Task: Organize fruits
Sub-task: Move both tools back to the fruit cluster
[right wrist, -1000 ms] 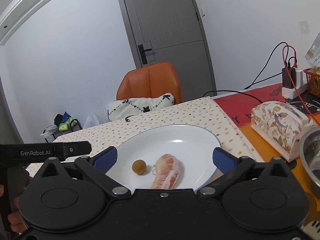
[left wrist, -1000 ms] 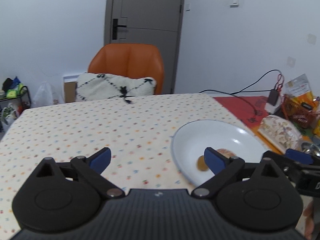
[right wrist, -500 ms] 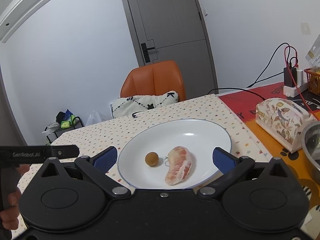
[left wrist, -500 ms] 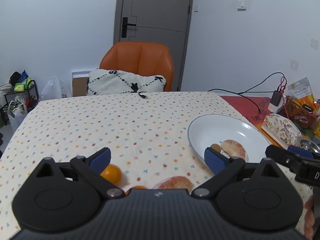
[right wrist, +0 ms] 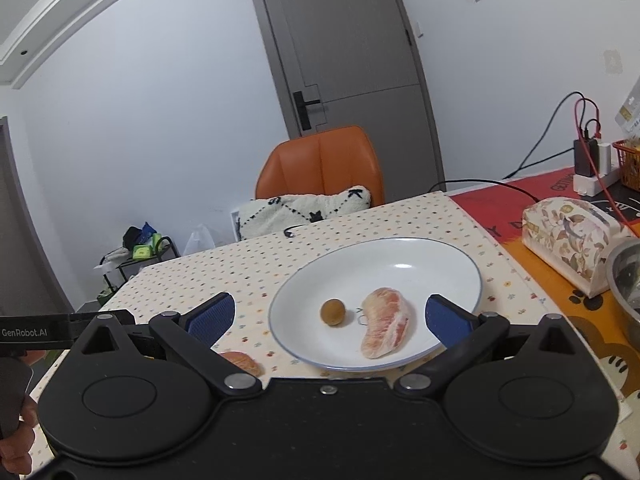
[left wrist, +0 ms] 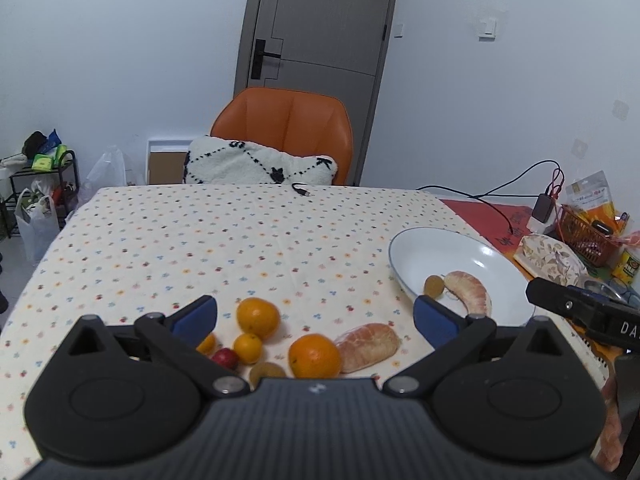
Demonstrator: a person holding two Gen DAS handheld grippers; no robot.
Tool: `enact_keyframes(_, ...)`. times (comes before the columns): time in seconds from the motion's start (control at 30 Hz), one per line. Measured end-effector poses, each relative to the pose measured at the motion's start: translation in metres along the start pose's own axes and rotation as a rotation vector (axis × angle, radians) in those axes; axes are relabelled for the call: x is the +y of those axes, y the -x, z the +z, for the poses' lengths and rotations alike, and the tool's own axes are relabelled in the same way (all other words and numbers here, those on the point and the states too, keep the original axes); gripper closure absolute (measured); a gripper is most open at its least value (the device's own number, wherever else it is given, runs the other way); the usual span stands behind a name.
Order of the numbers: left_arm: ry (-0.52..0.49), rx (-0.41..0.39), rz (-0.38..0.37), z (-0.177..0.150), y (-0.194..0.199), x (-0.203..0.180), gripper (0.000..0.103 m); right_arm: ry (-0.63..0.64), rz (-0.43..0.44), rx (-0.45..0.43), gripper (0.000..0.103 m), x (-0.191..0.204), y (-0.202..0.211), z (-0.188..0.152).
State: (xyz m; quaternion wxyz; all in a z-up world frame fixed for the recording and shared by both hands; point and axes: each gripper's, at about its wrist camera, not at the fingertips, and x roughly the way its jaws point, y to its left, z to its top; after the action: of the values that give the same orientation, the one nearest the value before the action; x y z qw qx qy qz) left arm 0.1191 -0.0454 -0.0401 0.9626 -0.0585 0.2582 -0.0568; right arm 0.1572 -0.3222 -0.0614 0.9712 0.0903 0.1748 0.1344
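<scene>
A white plate [right wrist: 440,256] [left wrist: 424,248] holds a small brown round fruit [right wrist: 332,312] [left wrist: 433,285] and a peeled pomelo segment [right wrist: 386,328] [left wrist: 470,292]. Loose fruit lies on the dotted tablecloth in the left wrist view: two oranges [left wrist: 258,317] [left wrist: 314,356], a small orange [left wrist: 248,347], a red fruit [left wrist: 225,358], a brownish fruit [left wrist: 267,372] and a peeled segment [left wrist: 368,346]. My left gripper [left wrist: 316,314] is open and empty above this fruit. My right gripper [right wrist: 330,314] is open and empty over the plate's near edge.
A floral tissue box [right wrist: 576,240], a metal bowl [right wrist: 626,280], a power strip with cables [right wrist: 592,168] and a red basket [left wrist: 588,232] are at the right. An orange chair with a cushion [left wrist: 280,148] stands at the far table edge.
Both grippers have drawn back toward me and tipped down. The loose fruit has come into the left wrist view, and the plate sits farther from both cameras.
</scene>
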Motion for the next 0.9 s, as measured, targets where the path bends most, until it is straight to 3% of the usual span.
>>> enact_keyframes(0.53,-0.01,0.023,0.073,-0.025,0.012,0.017,0.0,0.077,0.071,0.056,0.0,0.034,-0.002,-0.009)
enact_keyframes(0.9,0.027,0.057,0.03,-0.042,0.004,0.03,0.001,0.091,0.112,0.092,0.0,0.051,-0.01,-0.021)
